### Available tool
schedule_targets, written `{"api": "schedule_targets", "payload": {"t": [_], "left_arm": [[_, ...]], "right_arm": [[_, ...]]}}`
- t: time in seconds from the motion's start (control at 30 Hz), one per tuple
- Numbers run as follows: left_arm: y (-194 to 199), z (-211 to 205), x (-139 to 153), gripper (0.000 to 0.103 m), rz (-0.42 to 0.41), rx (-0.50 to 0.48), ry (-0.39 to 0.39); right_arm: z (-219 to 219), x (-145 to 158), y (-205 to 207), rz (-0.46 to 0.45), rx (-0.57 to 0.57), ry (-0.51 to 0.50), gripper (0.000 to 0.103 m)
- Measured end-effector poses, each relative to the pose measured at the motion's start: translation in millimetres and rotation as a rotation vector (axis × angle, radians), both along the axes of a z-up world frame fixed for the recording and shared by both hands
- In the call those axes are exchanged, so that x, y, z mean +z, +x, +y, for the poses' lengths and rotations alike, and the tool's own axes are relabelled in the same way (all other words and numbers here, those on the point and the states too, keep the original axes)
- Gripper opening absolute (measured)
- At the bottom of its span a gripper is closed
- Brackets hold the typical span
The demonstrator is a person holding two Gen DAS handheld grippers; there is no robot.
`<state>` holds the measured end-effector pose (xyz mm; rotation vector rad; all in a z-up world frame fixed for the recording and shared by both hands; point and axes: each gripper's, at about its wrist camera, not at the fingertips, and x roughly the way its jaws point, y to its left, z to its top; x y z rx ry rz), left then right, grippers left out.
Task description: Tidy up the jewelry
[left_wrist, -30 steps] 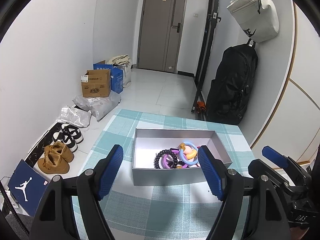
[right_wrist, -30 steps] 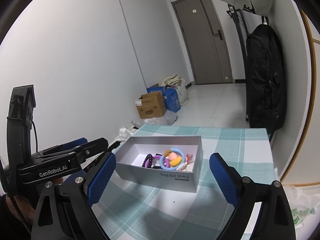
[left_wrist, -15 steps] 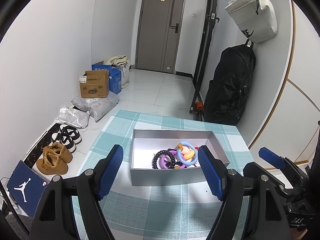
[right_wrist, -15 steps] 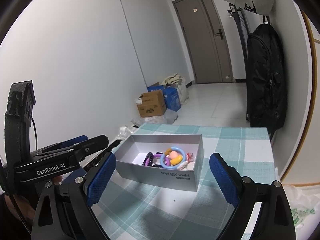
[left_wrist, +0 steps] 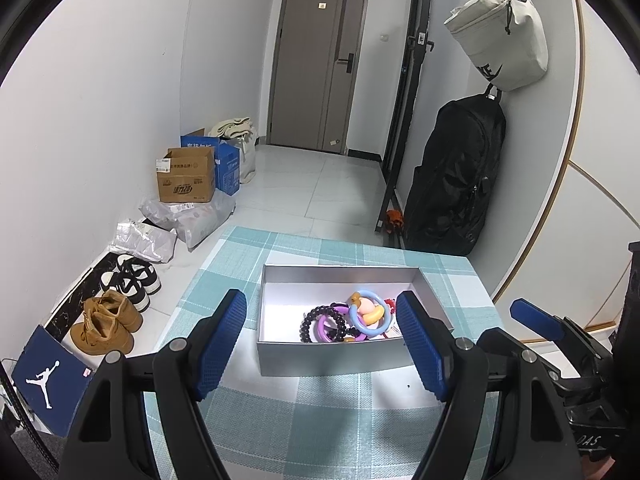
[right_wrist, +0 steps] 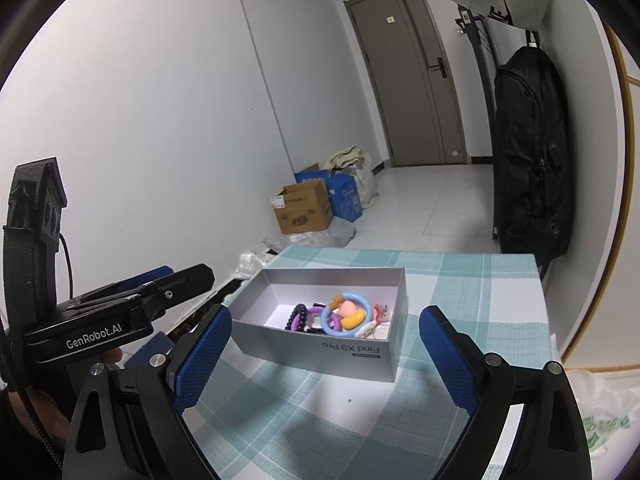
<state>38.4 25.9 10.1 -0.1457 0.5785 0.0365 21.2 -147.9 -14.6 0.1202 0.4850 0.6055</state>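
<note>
- Silver box, open-topped, stands on the table under a teal-and-white checked cloth; its side reads "Find X9 Pro" in the right wrist view.
- Jewelry, heaped at the box's right end: black bead bracelet, purple ring, light-blue ring around orange and pink pieces.
- Left gripper: blue pads wide apart, empty, held above the table just short of the box.
- Right gripper: pads likewise apart, empty, near the box's printed side.
- Background: shoes, cardboard carton, black backpack.
</note>
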Motion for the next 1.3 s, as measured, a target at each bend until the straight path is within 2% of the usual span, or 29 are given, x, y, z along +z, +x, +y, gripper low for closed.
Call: {"api": "schedule_targets", "payload": {"t": [1.3], "left_arm": [[1.6, 2.1, -0.9, 0.073, 0.009, -0.014, -0.014]], "right_arm": [[0.2, 0.0, -0.5, 0.000, 0.001, 0.000, 0.096]]}}
